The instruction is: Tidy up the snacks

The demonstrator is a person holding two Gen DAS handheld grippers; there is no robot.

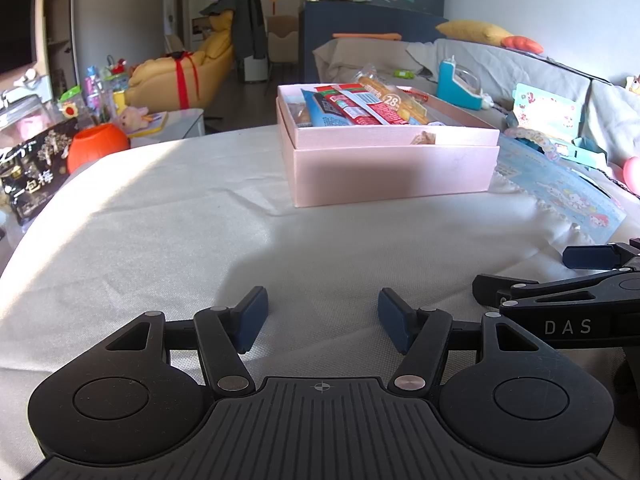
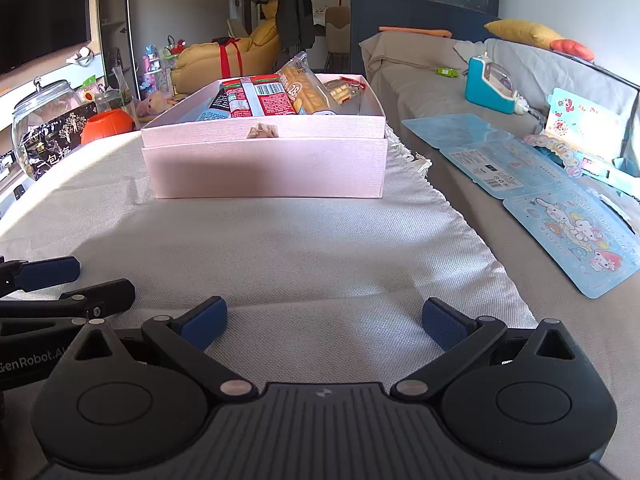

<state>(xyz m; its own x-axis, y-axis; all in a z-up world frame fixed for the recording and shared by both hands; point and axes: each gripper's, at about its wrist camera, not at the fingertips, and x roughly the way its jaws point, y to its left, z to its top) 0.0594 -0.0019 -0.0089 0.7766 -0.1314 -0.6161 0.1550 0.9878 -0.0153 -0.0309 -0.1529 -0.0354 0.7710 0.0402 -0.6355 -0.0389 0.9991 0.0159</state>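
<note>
Both black two-finger grippers, left and right, rest spread apart and empty on the cream woven tablecloth; at twelve o'clock, the pink cardboard box holds packaged snacks.

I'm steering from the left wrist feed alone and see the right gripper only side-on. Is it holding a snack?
Observer: No. The right wrist view shows the right gripper open above the cloth, with nothing between its fingers.
Operator: Is there any room left in the box?
Observer: Seen from the right, the snacks crowd the left and middle of the pink box, and the inner wall at its right end shows bare.
</note>
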